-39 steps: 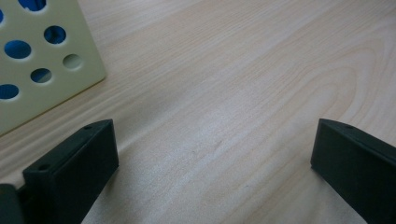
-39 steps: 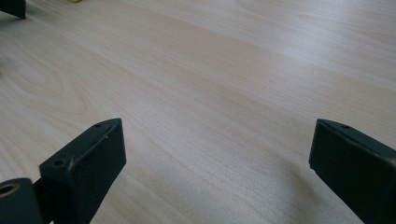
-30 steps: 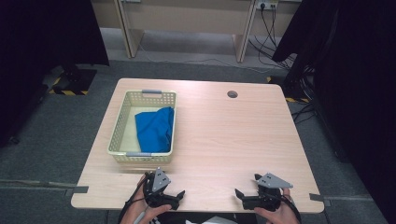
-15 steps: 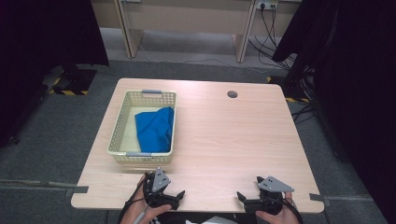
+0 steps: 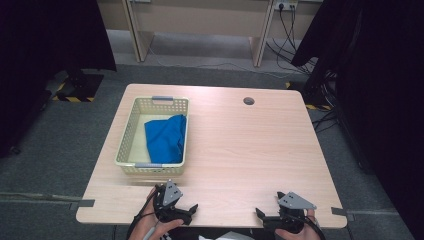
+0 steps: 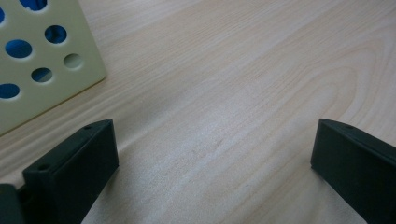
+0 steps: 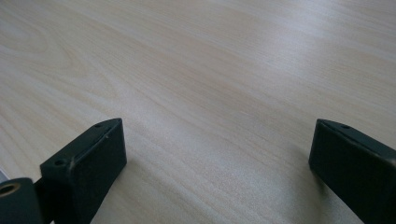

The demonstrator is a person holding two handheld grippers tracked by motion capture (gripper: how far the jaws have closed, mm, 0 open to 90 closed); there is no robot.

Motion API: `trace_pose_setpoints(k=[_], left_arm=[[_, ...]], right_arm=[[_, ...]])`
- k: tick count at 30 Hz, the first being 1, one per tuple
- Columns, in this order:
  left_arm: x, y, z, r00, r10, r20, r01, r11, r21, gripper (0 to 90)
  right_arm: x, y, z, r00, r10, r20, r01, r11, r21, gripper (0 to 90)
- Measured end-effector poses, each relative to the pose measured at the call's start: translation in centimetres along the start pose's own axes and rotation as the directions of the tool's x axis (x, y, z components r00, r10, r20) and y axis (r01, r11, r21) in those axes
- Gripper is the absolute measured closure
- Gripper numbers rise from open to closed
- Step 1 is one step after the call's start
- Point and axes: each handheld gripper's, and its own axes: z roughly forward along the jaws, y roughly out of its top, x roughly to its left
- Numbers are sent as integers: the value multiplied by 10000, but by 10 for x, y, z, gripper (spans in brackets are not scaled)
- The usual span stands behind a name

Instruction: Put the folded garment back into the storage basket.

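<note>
Two grippers rest at the near edge of the table (image 5: 260, 145), each held in a hand, and both stand with their jaws spread wide and nothing between them. In the high view the left gripper (image 5: 176, 210) sits just in front of the near end of the basket (image 5: 127, 135), while the right gripper (image 5: 272, 217) lies well apart from it, toward the table's near right corner.

The high view takes in the whole basket, a pale yellow perforated one with grey handles, standing on the left half of the table. Inside it lies a blue cloth (image 5: 166, 137), crumpled and pushed toward the basket's right wall, with bare basket floor showing on the left.

The left gripper view gives what the high view cannot: the wide gap between the two black jaws with bare wood grain in it, and a corner of the basket wall (image 6: 42, 79) close at upper left, its round holes showing blue cloth (image 6: 18, 48) behind them. The basket corner is near the left jaw but apart from it.

The right gripper view shows its own two black jaws equally far apart over light wood of the table (image 7: 210, 93).

So the cloth lies in the basket, beyond and slightly left of the left gripper, and far to the left of the right gripper; neither gripper touches basket or cloth.
</note>
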Motion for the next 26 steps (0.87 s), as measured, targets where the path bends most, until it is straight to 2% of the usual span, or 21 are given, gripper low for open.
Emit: trace_pose_setpoints(k=[26], left_arm=[[0, 0, 0, 10000, -3, -1, 3, 10000, 11, 0]], right_arm=[[0, -5, -5, 9999, 48, 95, -47, 10000, -42, 36]])
